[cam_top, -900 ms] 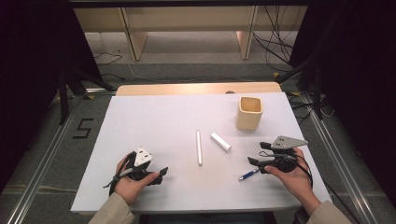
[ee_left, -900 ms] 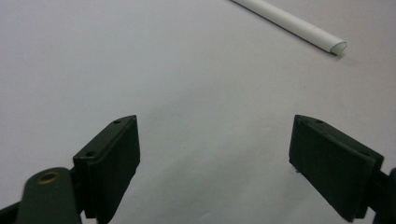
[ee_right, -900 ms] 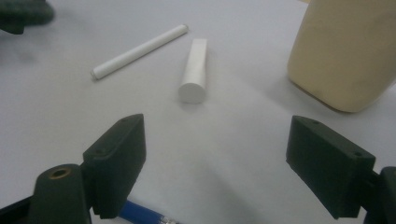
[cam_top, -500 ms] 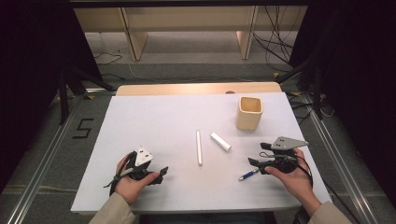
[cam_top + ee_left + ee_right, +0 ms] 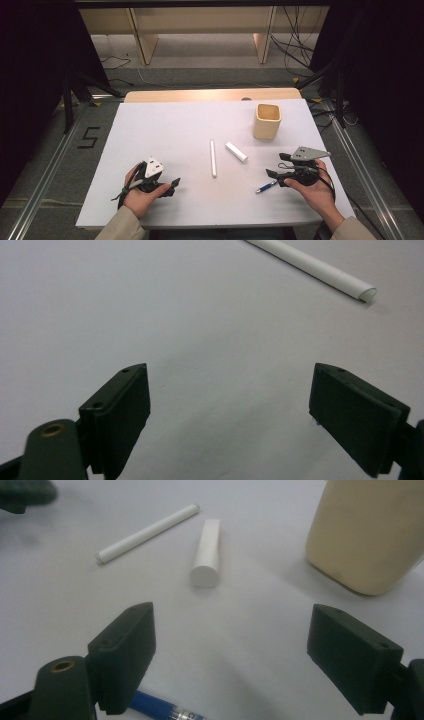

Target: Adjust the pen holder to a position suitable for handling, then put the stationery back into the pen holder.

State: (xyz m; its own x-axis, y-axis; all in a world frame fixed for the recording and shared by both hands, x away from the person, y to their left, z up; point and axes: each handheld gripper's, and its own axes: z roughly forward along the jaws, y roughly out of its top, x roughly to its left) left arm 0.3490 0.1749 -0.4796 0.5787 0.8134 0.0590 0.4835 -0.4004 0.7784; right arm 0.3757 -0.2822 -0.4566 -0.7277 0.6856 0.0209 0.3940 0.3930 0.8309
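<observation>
Both grippers sit low at the near edge of the table point(image 5: 165, 120), and nothing is in hand yet: this reads as the very start, a reach about to begin. The right gripper point(image 5: 272, 175) has its jaws spread wide and empty, pointing in towards the middle of the sheet, and the blue pen point(image 5: 266, 187) lies just beside its tips, on the near side. In the right gripper view that pen point(image 5: 160, 711) peeks out under the left jaw, so it is not lined up between the jaws at all.

The left gripper point(image 5: 172, 184) is equally released, jaws apart over bare white surface, with the long white stick point(image 5: 312, 267) well off ahead of it.

My read: the pen is the likeliest first pick, with the cup point(image 5: 267, 121) as a plausible home for it (that is a guess). The next move calls for the right hand to back off a touch and swing the jaws across the pen's barrel before closing.

Now the feel of things. The pen is thin, round and glossy with a silver tip, apt to roll. The long stick point(image 5: 213, 157) is a slim matte white cylinder. The short white tube point(image 5: 206, 552) is thicker and stubby, with a flat round end face. The cup is beige, squarish with rounded corners, smooth-walled and open on top. The table cover is flat, pale and matte.
</observation>
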